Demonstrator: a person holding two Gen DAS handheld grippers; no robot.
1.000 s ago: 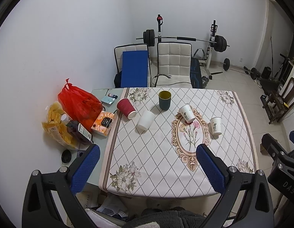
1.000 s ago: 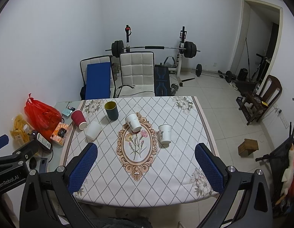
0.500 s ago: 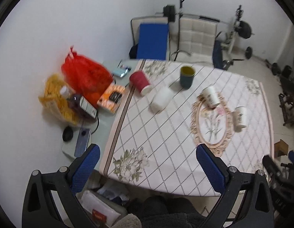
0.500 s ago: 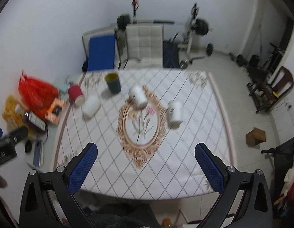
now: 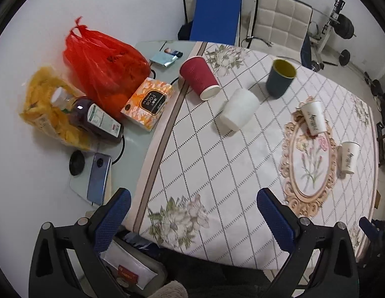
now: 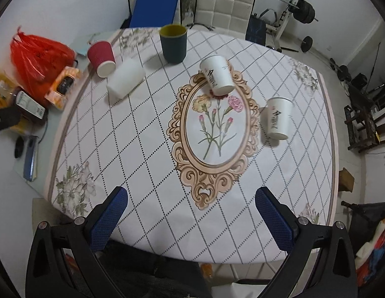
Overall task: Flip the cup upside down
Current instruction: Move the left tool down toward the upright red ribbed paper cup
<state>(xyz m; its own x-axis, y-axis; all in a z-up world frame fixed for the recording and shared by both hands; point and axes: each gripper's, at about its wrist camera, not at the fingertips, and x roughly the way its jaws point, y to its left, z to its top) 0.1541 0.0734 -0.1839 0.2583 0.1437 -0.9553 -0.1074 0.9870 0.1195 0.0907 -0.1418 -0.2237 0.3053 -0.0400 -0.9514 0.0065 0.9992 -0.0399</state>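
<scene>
Several cups stand on the patterned tablecloth (image 6: 152,134). A dark teal cup (image 6: 173,43) with a yellow inside stands upright, mouth up; it also shows in the left wrist view (image 5: 279,78). A red cup (image 6: 102,55), a plain white cup (image 6: 125,78) and two printed white cups (image 6: 217,74) (image 6: 278,118) stand mouth down. My left gripper (image 5: 191,214) is open and empty over the table's near left edge. My right gripper (image 6: 191,213) is open and empty above the near edge, well short of all cups.
Left of the cloth lie a red plastic bag (image 5: 103,69), an orange tissue pack (image 5: 149,103), a dark bottle (image 5: 93,119), a yellow bag (image 5: 45,104) and a phone (image 5: 99,177). Chairs (image 6: 224,2) and gym weights (image 6: 304,12) stand behind the table.
Both grippers have moved forward and tilted down toward the table, so the cups look larger and closer. No cup has moved. Both jaws stay open.
</scene>
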